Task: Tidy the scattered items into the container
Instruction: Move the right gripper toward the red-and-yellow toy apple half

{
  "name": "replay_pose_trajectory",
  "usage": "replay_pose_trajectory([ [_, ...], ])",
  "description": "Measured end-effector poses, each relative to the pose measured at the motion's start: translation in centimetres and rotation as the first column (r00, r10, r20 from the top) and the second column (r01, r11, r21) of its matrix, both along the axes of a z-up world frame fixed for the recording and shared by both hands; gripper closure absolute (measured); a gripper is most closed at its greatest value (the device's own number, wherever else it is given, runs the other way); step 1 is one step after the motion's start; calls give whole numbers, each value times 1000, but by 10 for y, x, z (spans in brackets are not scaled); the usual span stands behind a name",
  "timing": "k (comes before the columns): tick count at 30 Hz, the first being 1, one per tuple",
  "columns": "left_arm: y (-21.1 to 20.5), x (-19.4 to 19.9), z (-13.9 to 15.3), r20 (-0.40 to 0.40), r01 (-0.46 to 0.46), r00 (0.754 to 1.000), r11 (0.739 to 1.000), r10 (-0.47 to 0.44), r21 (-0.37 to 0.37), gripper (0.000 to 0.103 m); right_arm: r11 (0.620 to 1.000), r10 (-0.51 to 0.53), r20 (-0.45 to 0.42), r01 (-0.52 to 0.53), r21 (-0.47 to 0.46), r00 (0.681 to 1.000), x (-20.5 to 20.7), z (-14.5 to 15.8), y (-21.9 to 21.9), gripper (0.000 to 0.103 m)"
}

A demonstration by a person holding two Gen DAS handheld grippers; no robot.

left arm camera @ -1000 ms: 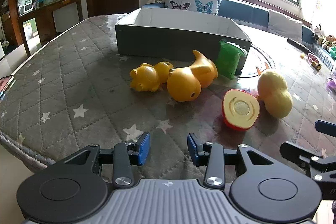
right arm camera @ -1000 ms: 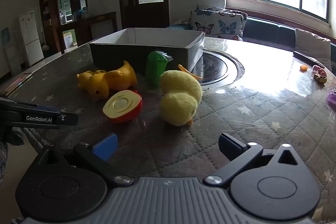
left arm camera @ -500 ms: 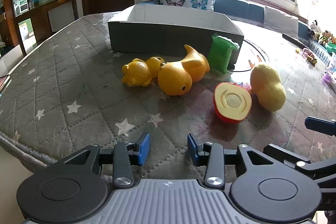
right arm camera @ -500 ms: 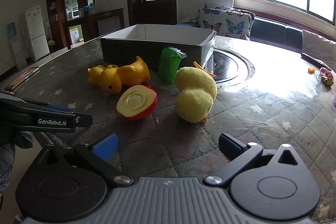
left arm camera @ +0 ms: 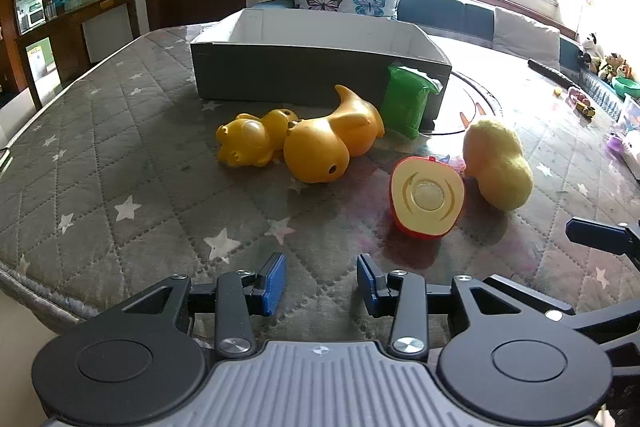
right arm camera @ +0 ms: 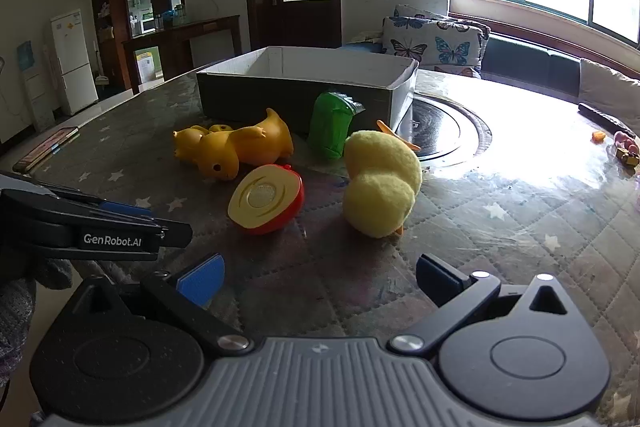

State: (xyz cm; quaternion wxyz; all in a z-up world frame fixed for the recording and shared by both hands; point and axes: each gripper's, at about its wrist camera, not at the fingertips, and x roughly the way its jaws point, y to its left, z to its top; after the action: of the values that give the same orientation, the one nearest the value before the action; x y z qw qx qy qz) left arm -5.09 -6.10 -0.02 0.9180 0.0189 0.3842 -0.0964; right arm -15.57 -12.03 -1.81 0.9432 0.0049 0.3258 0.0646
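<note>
1. The left gripper (left arm camera: pixel 320 281) hovers low over the near edge of the desk (left arm camera: pixel 100 147), its jaws released with a modest gap and nothing between them.
2. The right gripper (right arm camera: pixel 320 281) sits alongside, its jaws spread wide and empty; in the left wrist view one of its blue fingertips (left arm camera: pixel 596 237) shows at 3 o'clock.
3. The grey cardboard box (left arm camera: pixel 316 67), open-topped, stands at 12 o'clock of the toy cluster; its visible interior looks bare.
4. A green packet (left arm camera: pixel 406 103) leans against the box's front wall near its right corner.
5. A large orange rubber duck (left arm camera: pixel 332 141) lies on its side at the centre, touching a smaller yellow rubber toy (left arm camera: pixel 250 139) at its 9 o'clock.
6. A toy apple half (left arm camera: pixel 426 197), cut face toward the camera, lies at 4 o'clock from the duck, nearest to the left gripper.
7. A yellow plush chick (left arm camera: pixel 498 163) lies just beside the apple half at its 2 o'clock.
8. In the right wrist view the plush chick (right arm camera: pixel 380 183) lies straight ahead at 12 o'clock, the apple half (right arm camera: pixel 266 199) at 11 o'clock.
</note>
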Motion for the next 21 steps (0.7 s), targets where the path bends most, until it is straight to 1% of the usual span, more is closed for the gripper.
replay_pose_trajectory([
  [15,-1,9,0,-13,10,1000,1000,-10,-5,61,1000,22,1,-22,-3,1000,10,-7,3,1],
  [18,-2,11,1,-13,10,1000,1000,-10,-6,61,1000,27,3,-27,-4,1000,12,-7,5,4],
  [21,-2,13,1,-16,12,1000,1000,-12,-8,61,1000,31,4,-31,-5,1000,15,-7,6,4],
])
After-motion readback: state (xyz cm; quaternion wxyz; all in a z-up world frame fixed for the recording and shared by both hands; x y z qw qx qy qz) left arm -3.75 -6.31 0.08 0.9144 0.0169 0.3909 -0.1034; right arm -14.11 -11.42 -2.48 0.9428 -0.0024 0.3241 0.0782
